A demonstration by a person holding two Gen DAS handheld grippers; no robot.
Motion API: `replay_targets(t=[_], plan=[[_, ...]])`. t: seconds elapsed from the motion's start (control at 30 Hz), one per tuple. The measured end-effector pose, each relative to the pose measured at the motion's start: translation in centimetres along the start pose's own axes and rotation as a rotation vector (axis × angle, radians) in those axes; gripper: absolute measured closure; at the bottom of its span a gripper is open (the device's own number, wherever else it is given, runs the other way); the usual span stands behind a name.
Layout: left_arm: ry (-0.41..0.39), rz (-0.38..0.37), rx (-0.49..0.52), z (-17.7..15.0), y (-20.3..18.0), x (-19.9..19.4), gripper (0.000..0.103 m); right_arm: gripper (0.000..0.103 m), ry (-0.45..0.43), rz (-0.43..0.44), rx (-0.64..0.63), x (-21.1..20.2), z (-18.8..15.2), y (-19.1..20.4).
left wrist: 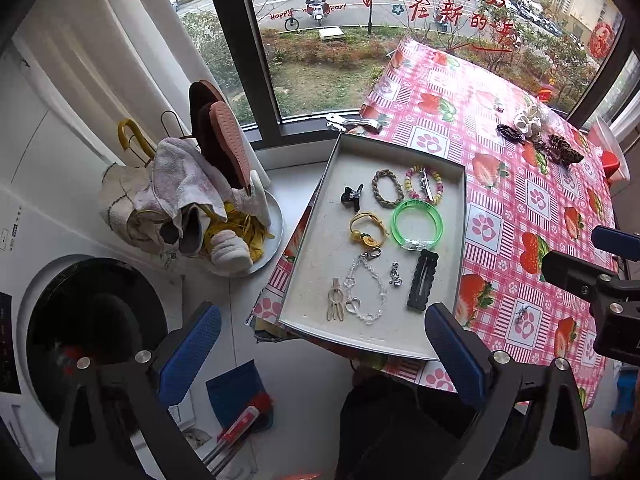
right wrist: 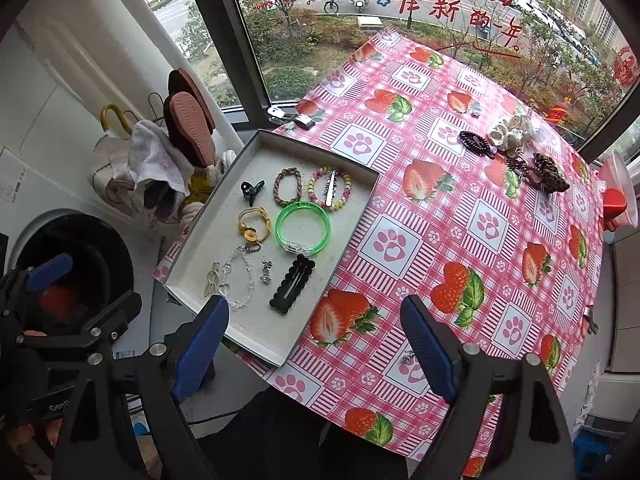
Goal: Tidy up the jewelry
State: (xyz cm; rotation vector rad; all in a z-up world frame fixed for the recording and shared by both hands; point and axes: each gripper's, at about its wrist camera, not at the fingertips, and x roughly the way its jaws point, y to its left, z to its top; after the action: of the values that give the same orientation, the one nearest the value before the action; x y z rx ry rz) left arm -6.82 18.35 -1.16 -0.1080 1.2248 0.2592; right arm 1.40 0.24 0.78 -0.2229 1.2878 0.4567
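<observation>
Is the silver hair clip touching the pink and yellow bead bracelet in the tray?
Touching. In the right wrist view, the silver hair clip lies on top of the bead bracelet, crossing its ring.

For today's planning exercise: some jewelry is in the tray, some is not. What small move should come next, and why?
Probably swing the open, empty right gripper down to the small silver charm on the tablecloth just ahead of it. It is the nearest piece outside the tray; the hair ties and clips lie farther off.
</observation>
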Motion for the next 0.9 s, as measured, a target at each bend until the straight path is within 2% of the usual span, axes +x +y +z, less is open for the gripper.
replay_targets(t=[0.3,0.9], plan=[[-0.006,0.017,-0.025,0.1,0.8,-1.2,0.0,0.014,-0.008,-0.034,0.004,-1.1,0.7,0.3],[0.003,0.024,-0.018,0.3,0.6,-1.1,0.0,0.014,0.003,-0.036,-0.023,-0.8,1.1,1.2]])
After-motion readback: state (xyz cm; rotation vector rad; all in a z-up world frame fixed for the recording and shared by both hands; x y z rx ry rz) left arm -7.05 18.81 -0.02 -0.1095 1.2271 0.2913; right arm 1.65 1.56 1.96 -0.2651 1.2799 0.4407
